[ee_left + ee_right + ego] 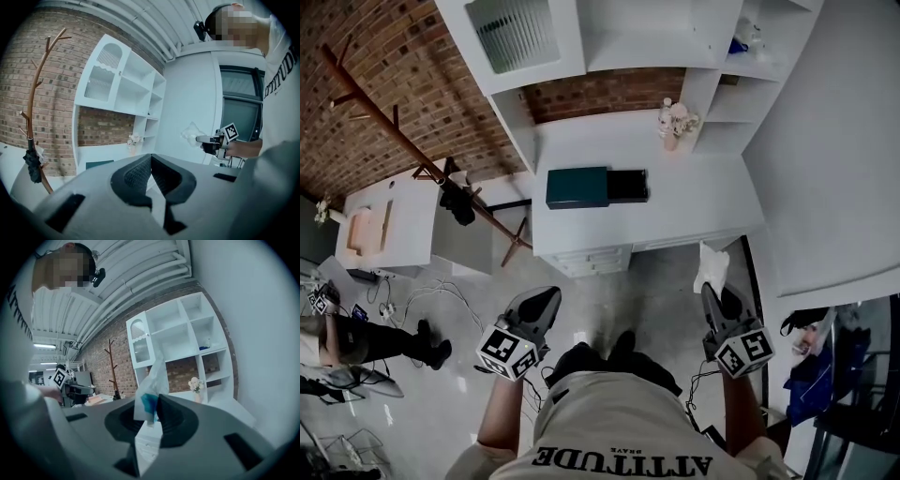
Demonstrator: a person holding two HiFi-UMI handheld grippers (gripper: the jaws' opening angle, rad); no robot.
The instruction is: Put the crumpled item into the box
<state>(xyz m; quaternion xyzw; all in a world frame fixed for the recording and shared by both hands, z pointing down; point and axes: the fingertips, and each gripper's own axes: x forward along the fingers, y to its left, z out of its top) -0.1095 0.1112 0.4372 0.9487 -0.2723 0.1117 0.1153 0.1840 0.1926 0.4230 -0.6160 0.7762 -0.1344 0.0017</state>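
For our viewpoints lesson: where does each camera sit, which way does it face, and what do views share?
Head view: on the head, looking down at desk and box; forearms, shirt show.
Left gripper view: on the shut left hand-held gripper, facing shelves; shirt shows.
Right gripper view: on the right hand-held gripper pinching crumpled paper, facing shelves; shirt shows.
Shared by gripper views: shelves.

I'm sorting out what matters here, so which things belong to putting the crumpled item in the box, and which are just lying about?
For the job: crumpled item, pinched in the right gripper; dark box on the white desk.
Just about: coat rack; vase of flowers; left gripper, shut and empty.
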